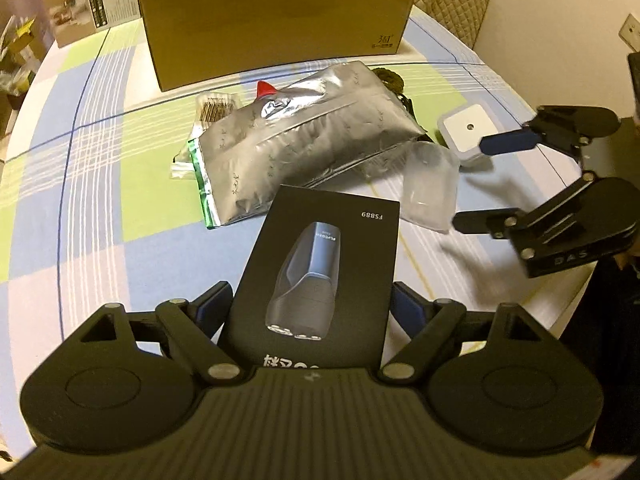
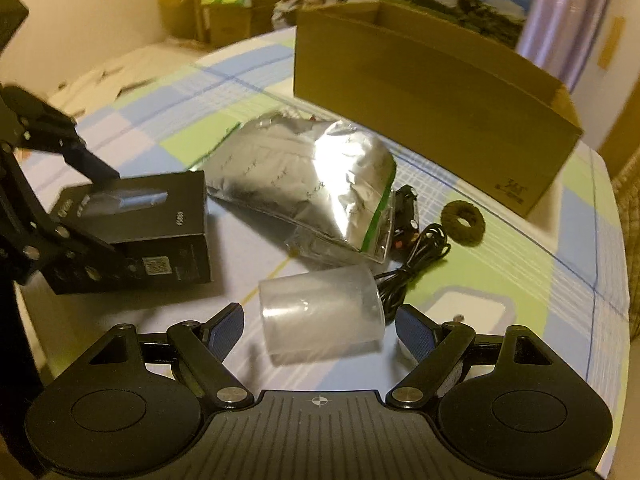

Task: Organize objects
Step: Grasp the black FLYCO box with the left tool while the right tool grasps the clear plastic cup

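**Ana:** What did you see from the left camera?

**Me:** I saw my left gripper point(image 1: 312, 300) with a black box point(image 1: 320, 276) between its two blue pads. The box had a picture of a shaver on it. The pads sat right at the box's sides, so I held the box. The jaws were far apart because the box was wide.

**Ana:** What lay past the box?

**Me:** A shiny silver bag point(image 1: 304, 140) lay just behind it on the checked tablecloth point(image 1: 100, 168). A clear plastic cup point(image 1: 430, 188) lay on its side to the right of the box. A small white square lid point(image 1: 468, 130) sat near the cup. A big brown cardboard box point(image 1: 276, 24) stood open at the back. My right gripper point(image 1: 486, 180) showed at the right edge, with its jaws wide.

**Ana:** And from the right camera?

**Me:** I saw my right gripper point(image 2: 320, 322) with its jaws wide. The clear plastic cup point(image 2: 322, 316) lay on its side between the blue pads. I could see a gap on each side, so I did not hold it.

**Ana:** Where was the black box there?

**Me:** The black box point(image 2: 160, 224) was off to the left, in my left gripper point(image 2: 96, 208). The silver bag point(image 2: 308, 184) lay behind the cup. A black cord point(image 2: 416, 256) and a brown ring point(image 2: 464, 220) lay to the right.
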A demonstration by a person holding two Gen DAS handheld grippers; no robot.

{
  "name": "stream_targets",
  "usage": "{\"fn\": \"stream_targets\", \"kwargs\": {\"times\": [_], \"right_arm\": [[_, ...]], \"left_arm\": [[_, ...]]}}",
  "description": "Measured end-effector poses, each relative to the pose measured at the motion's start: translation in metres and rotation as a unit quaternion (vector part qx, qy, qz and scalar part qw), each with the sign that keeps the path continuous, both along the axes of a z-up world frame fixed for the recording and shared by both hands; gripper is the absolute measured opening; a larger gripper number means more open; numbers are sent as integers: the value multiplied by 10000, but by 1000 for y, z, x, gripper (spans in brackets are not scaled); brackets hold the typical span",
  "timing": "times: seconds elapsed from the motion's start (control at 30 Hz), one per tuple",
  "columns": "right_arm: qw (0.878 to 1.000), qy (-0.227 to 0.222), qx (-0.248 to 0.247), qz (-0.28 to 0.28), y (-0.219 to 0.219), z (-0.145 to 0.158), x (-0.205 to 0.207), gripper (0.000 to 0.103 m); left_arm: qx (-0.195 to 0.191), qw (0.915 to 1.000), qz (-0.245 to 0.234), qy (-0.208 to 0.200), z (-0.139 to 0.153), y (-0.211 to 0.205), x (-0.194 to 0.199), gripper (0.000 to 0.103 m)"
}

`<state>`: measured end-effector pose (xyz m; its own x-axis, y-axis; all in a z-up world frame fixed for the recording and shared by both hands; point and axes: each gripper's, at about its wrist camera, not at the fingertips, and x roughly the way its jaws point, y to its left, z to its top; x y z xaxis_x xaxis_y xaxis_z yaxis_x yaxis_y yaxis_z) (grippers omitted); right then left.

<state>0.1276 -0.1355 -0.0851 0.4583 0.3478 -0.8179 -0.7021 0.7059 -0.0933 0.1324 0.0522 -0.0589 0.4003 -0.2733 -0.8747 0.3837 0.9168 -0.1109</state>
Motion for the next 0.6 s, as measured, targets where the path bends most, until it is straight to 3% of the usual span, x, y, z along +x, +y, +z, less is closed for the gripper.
{"fn": "stream_targets", "kwargs": {"times": [0.13, 0.23, 0.5, 0.6], "right_arm": [[9996, 82, -220, 137, 5, -11, 12, 80], [9994, 215, -212, 170, 7, -16, 17, 70], [9996, 195, -206, 66, 7, -15, 16, 69], [9997, 188, -170, -29, 4, -11, 7, 69]], "left_arm": [[17, 10000, -30, 28, -4, 1, -3, 83], [81, 9998, -182, 46, -7, -2, -1, 83], [397, 9968, -695, -79, -13, -21, 9, 83], [543, 9947, -877, -27, -17, -29, 11, 78]]}}
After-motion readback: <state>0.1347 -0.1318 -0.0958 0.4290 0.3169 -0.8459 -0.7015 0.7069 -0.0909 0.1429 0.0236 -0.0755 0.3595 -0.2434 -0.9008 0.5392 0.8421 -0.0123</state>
